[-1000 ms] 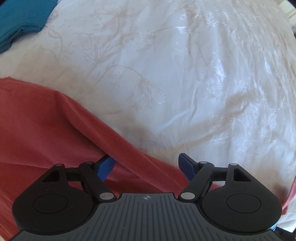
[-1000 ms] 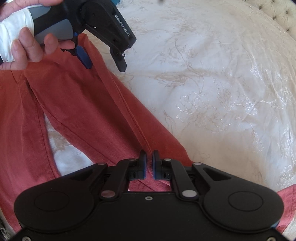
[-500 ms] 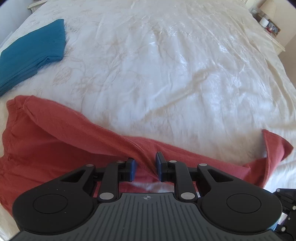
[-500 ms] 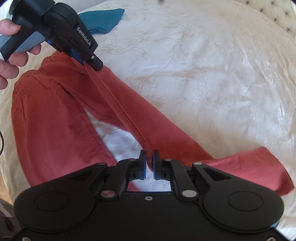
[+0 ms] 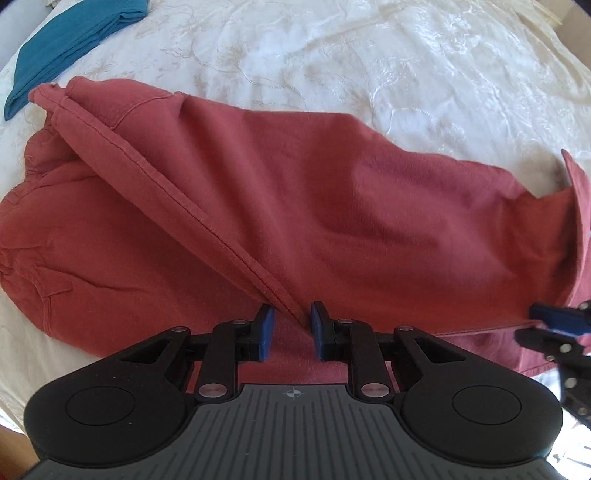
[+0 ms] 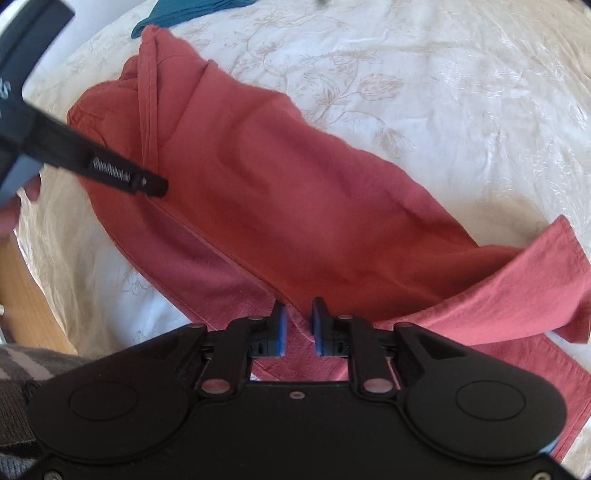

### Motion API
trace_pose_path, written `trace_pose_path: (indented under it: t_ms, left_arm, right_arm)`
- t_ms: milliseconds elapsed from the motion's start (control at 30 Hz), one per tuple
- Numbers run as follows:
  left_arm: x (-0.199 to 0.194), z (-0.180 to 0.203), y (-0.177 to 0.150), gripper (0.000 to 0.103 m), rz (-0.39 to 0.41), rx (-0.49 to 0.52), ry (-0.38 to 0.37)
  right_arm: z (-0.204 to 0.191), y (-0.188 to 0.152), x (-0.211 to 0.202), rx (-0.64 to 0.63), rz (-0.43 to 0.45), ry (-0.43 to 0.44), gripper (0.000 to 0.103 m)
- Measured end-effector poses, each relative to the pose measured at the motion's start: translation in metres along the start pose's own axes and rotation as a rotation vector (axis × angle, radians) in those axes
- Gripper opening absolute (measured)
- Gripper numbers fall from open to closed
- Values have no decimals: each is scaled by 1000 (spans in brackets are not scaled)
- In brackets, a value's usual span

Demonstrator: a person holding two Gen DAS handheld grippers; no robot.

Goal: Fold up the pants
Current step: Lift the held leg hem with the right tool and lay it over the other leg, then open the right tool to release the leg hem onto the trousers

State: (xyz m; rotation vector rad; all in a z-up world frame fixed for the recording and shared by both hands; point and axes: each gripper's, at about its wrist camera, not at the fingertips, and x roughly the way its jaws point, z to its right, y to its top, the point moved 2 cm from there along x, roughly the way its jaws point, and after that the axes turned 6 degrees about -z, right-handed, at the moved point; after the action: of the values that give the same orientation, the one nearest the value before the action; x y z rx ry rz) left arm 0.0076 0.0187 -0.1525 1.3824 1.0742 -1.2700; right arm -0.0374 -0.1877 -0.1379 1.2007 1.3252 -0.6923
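Note:
The red pants lie on the white bedspread, one leg pulled over the other, waistband at the far left. My left gripper has its blue pads close together with the leg's seamed edge running between them. In the right wrist view the pants stretch from upper left to lower right, with the hem end folded over at the right. My right gripper is nearly shut, with the leg's edge between its pads. The left gripper's finger shows at the left of that view.
A folded teal garment lies at the far left of the bed; it also shows in the right wrist view. The white embroidered bedspread spreads beyond the pants. The bed's edge and wooden floor are at the left.
Both grippers have carried the held leg across, so it now lies over the other leg. The left gripper shut on the leg's edge a second ago. Both jaws now stand slightly wider.

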Motion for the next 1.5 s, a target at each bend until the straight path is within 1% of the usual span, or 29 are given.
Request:
trace_pose_path:
  t_ms: [33,100,167,333,433,500,533,567,600,633,667,700,733,800,833,900,933,1000,1067,1133,1200,1233,1267,1300,1367,1400,1433,1467,1500]
  left_arm:
    - [4,2,0,22,4,12,15]
    - [9,4,0,22,5,27,27]
    - [11,4,2,21,9,31,22]
    - [10,0,-1,22,23,41,0]
    - [7,-1,-1,22,30,50,-8]
    - [5,0,-6,22,35,57,-9]
    - [5,0,-8,21,36,61,-10]
    - [5,1,-8,21,35,63,-11]
    - [6,1,-8,21,33,64,-13]
    - [6,1,-7,22,31,62,-17]
    - [8,-1,-5,22,28,59,-22]
    - [8,-2,-5,22,26,55,-28]
    - [8,-3,-5,21,27,52,-35]
    - [4,-6,-4,21,40,46,-46]
    - [0,-8,-4,21,51,41,-53]
    - [-11,-9,-3,21,83,36,-67]
    - [-18,-9,-4,21,106,40,-73]
    - [-31,-9,-6,21,151,51,-76]
    - [-38,-5,-11,21,181,61,-76]
    - [-36,1,-17,21,180,82,-75]
    - [-25,10,-23,21,147,102,-48]
    - [-19,16,-25,21,130,106,-30]
    - [-15,19,-28,21,118,108,-19]
    - [-11,23,-31,21,106,111,-8]
    - [-8,29,-36,21,94,120,8]
    - [-7,31,-38,21,92,126,15]
    - [-8,35,-41,21,91,132,27]
    - [-8,36,-43,21,93,132,34]
    - [-9,35,-44,21,96,128,37]
  right_arm:
    - [6,1,-8,52,23,-4,37]
    - [20,4,-22,150,81,-35,54]
    - [40,8,-30,264,128,-121,62]
    - [92,31,-18,473,144,-371,64]
    - [123,47,4,578,97,-476,63]
    - [134,50,15,614,61,-513,62]
    - [141,52,22,631,31,-519,62]
    - [146,52,28,646,6,-517,58]
    - [145,50,33,659,-34,-533,50]
    - [147,48,38,674,-60,-517,43]
    - [149,46,40,682,-78,-504,26]
    - [150,44,40,693,-88,-490,17]
    - [149,43,34,704,-80,-479,17]
    - [147,40,14,721,-21,-438,15]
    - [146,39,-2,740,32,-398,14]
    - [141,31,-46,779,192,-303,11]
    - [135,25,-69,783,272,-277,10]
    - [122,3,-112,784,405,-253,10]
    - [116,-25,-134,826,451,-268,10]
    - [120,-63,-128,900,399,-312,10]
    - [130,-95,-101,957,268,-363,10]
    - [139,-108,-85,971,214,-365,10]
    - [143,-112,-77,971,211,-350,11]
    - [143,-115,-72,969,226,-331,19]
    - [144,-111,-68,966,276,-281,20]
    - [146,-106,-66,969,295,-257,38]
    - [150,-99,-63,973,316,-246,51]
    - [153,-91,-59,972,340,-243,69]
    - [156,-84,-57,967,357,-244,74]
